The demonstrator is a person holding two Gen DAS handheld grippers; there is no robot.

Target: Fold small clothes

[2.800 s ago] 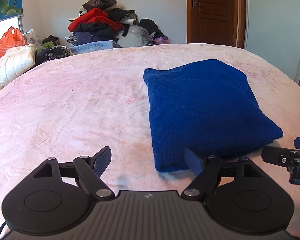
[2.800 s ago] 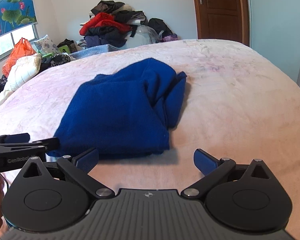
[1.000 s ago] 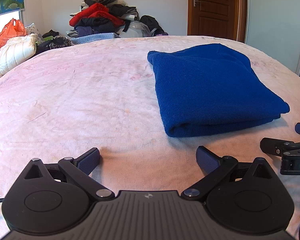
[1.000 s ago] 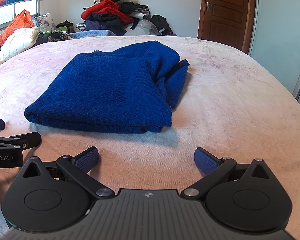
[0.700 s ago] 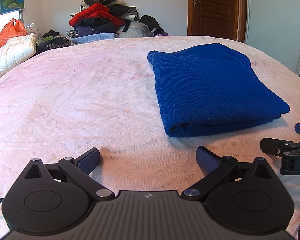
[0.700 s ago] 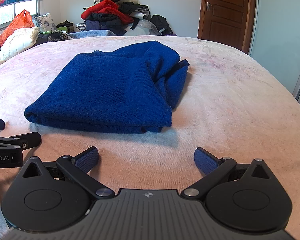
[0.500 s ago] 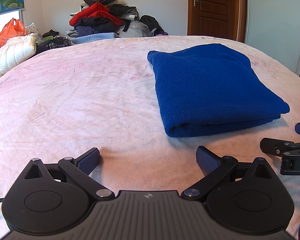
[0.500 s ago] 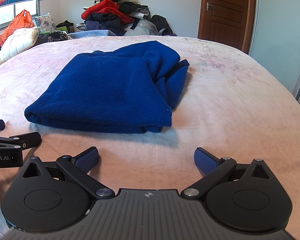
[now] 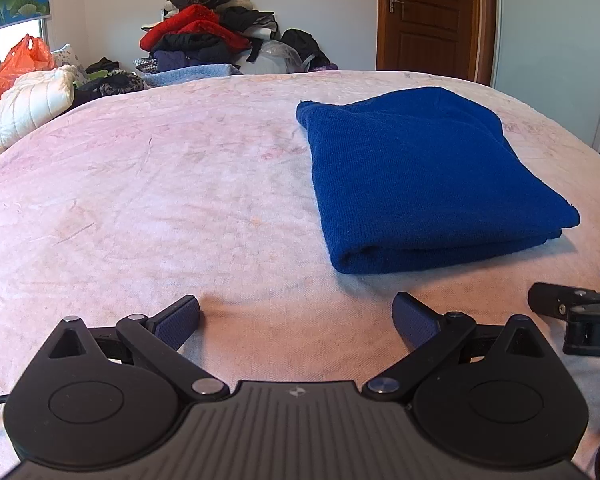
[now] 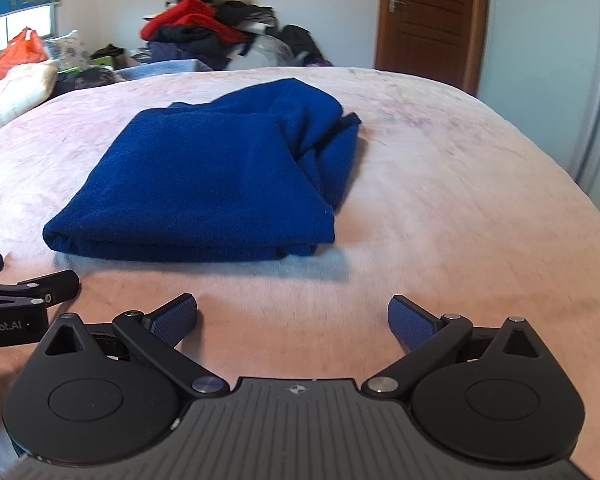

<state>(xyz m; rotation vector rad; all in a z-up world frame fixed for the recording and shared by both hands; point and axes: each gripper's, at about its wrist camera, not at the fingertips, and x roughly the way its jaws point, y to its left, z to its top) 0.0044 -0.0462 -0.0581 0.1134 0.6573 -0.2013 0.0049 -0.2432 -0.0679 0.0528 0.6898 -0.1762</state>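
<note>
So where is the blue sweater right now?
The blue sweater lies folded on the pink bedspread, ahead and right in the left wrist view, ahead and left in the right wrist view, just beyond both open grippers.

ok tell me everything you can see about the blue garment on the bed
The blue garment is a deep blue, soft knit-looking piece, folded into a thick, roughly rectangular stack of several layers. It lies flat on the pink bedspread, a rounded fold along its near edge. From the right wrist view, looser bunched folds show at its far right side. Both grippers sit open just short of it; nothing but the bed touches it.
</note>
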